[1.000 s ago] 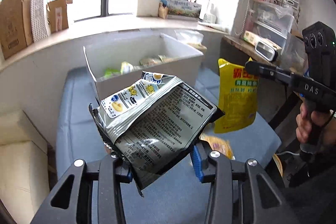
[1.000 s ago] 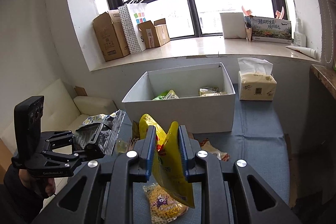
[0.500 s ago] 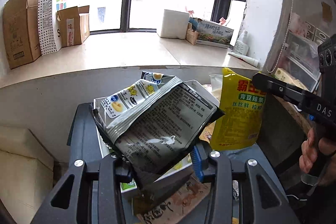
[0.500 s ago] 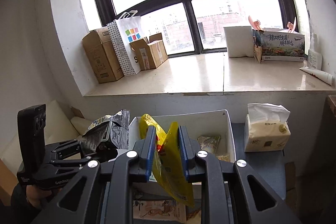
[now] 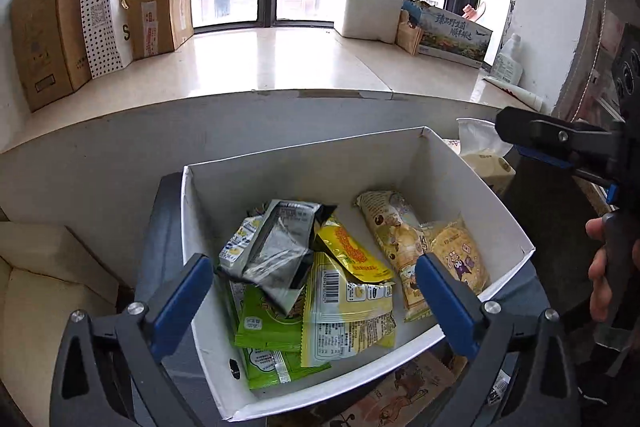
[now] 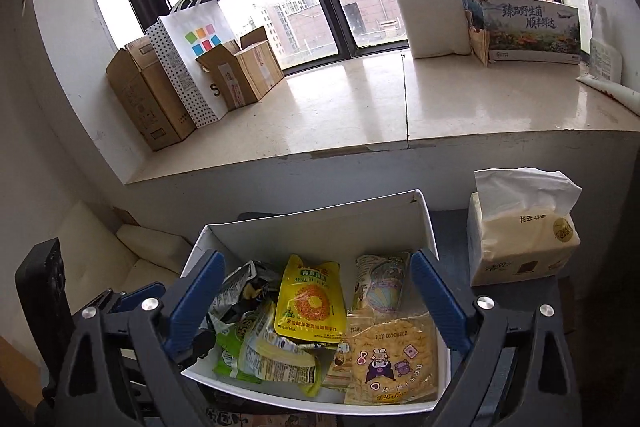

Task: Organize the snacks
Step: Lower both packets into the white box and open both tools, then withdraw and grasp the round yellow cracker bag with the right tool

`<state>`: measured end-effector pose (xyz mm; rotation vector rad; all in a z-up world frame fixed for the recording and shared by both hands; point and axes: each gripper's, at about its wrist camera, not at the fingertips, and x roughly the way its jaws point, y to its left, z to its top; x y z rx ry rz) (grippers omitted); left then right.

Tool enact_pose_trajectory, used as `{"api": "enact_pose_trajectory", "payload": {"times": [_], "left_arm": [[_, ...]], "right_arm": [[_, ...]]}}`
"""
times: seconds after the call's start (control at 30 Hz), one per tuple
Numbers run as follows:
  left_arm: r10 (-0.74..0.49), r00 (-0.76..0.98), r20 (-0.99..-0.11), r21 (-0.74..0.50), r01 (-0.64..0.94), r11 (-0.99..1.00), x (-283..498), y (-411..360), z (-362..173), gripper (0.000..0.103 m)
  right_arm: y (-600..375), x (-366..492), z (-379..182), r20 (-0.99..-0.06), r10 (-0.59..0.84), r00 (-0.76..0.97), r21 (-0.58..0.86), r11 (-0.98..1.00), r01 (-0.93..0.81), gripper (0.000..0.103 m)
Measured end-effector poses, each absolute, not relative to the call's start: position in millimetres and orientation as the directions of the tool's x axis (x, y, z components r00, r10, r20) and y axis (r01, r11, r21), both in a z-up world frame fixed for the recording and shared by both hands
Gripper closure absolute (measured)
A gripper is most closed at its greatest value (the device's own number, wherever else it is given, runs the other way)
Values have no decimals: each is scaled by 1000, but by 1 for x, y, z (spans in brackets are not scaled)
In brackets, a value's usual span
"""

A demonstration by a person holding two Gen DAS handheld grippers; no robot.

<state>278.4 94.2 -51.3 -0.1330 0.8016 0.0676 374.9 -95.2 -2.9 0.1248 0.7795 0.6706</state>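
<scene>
From my left wrist camera I see the left gripper (image 5: 314, 301) spread wide above the open white cardboard box (image 5: 448, 163), its jaws having just been opening, nothing between them. The silver-and-black crinkled foil snack bag (image 5: 276, 241) lies inside the box toward its left wall, on top of a green snack packet (image 5: 264, 319) and partly over a pale yellow packet with a barcode (image 5: 344, 311). The bright yellow pouch with an orange ring print (image 5: 354, 253) lies at the box's middle, and a clear bag of yellow crackers with a cartoon sticker (image 5: 460, 255) rests against the box's right wall. My right hand (image 5: 600, 275) shows beyond that wall.

From my right wrist camera, the right gripper (image 6: 316, 301) also stands wide above the box (image 6: 320, 223), jaws just opened and empty. The yellow pouch (image 6: 310, 301) lies flat in the box's centre, the foil bag (image 6: 240, 287) to its left, the cracker bag (image 6: 392, 355) at the near right corner. A beige soft pack of tissues (image 6: 520, 243) sits just right of the box.
</scene>
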Motion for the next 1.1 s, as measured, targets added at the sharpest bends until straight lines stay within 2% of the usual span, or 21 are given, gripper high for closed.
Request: {"api": "enact_pose_trajectory", "payload": {"times": [0.1, 0.43, 0.7, 0.9, 1.1], "left_arm": [[38, 684, -729, -67, -125, 990, 279, 96, -52, 0], [75, 694, -716, -36, -144, 989, 265, 96, -41, 0], [10, 737, -676, -64, -72, 995, 202, 83, -15, 0], [-26, 737, -676, -86, -43, 995, 134, 67, -29, 0], [-16, 700, -714, -98, -76, 992, 77, 61, -67, 0]], "right_arm": [[-95, 371, -1, -622, 571, 536, 297, 805, -513, 0], [-96, 350, 5, -617, 533, 580, 227, 825, -517, 0], [-120, 269, 8, -567, 598, 567, 199, 767, -610, 0], [-146, 198, -25, -593, 616, 518, 187, 731, -656, 0], [-163, 153, -87, -692, 558, 458, 183, 750, -636, 0]]}}
